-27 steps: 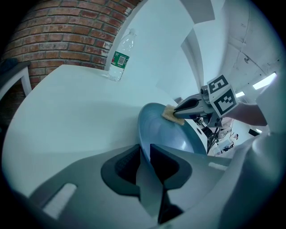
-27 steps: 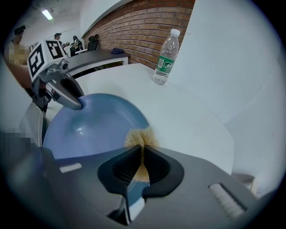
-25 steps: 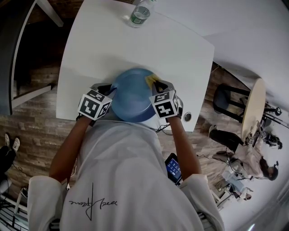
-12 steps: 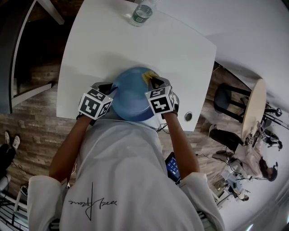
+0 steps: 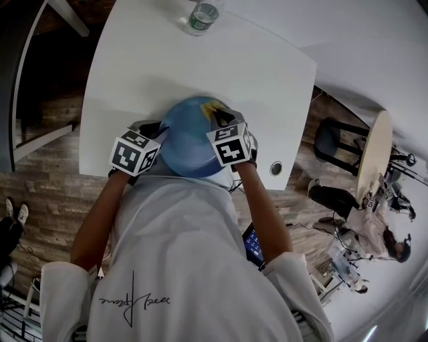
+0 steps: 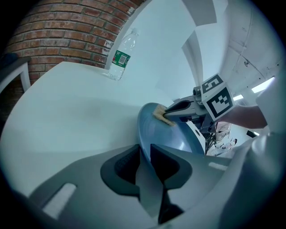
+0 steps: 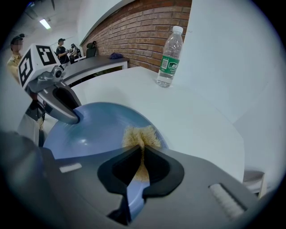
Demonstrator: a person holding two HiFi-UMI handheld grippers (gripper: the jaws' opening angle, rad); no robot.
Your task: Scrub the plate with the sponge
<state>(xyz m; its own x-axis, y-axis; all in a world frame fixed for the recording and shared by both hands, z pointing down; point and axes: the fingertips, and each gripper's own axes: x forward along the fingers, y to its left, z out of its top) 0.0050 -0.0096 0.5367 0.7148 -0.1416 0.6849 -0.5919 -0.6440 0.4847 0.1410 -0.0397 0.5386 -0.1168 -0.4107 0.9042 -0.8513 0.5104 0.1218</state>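
Left tongs (image 6: 145, 150) clamped on left rim of blue plate (image 5: 187, 143). Jaws have just opened a shade, rim pinched between pads. Plate sits at near edge of white tabletop (image 5: 167, 60), right in front of me. Right tongs (image 7: 142, 150) closed tight on yellow sponge (image 7: 140, 136) (squashed thin between pads, frayed end sticking out past tips). Sponge presses on plate's inner face, far right part, near rim. Bottle (image 5: 200, 17) upright at far side of tabletop, well apart from plate.
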